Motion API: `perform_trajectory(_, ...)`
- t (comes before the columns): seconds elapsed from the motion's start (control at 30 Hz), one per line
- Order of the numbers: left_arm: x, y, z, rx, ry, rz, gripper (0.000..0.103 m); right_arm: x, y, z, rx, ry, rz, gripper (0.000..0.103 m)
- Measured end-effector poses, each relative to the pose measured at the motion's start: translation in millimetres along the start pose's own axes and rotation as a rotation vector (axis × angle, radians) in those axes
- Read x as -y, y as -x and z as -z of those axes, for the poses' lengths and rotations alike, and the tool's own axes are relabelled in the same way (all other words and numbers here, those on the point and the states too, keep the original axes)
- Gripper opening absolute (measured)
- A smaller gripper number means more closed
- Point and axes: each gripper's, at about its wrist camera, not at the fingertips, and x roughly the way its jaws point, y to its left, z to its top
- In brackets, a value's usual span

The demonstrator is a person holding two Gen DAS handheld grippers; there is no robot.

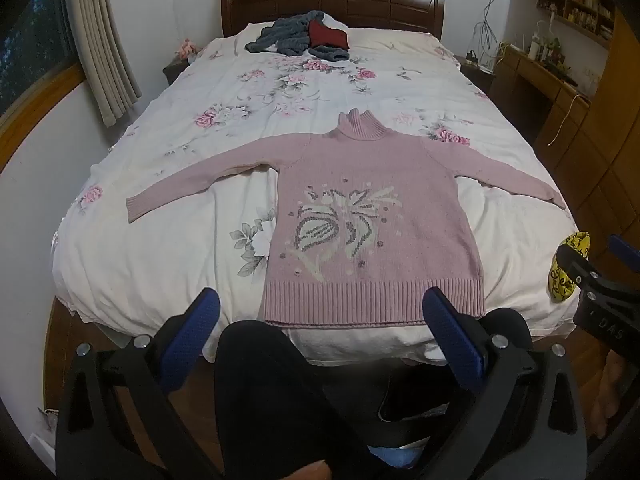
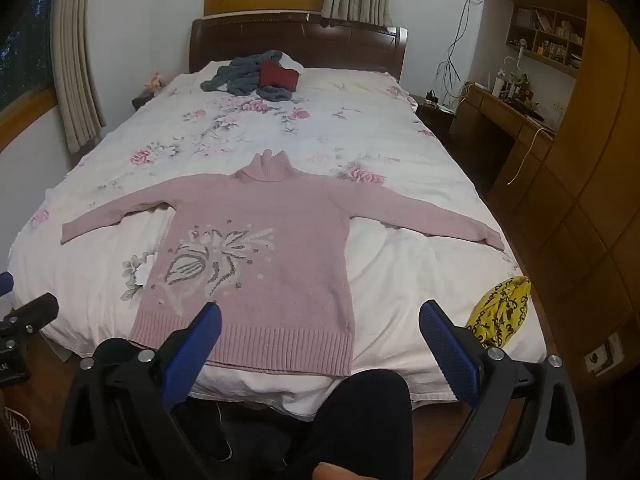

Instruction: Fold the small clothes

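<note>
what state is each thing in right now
sweater: flat on the bed, front up, both sleeves spread out, unfolded
grey and red clothes: heaped near the headboard, unfolded
yellow cloth: bunched at the bed's near right corner
left gripper: open, empty, short of the hem
right gripper: open, empty, near the hem
curtains: drawn aside

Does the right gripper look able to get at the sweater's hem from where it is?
Probably yes. The right gripper is open, and the hem of the sweater lies flat at the bed's near edge with nothing covering it.
</note>
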Motion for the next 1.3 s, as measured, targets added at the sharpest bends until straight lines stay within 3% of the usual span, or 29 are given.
perform_trajectory(1.3, -2.2, 2.9, 1.2, 0.009, -0.007, 0.003, 0.1, 3.2, 1.9, 0.6, 0.012, -0.001, 0.008, 0.099)
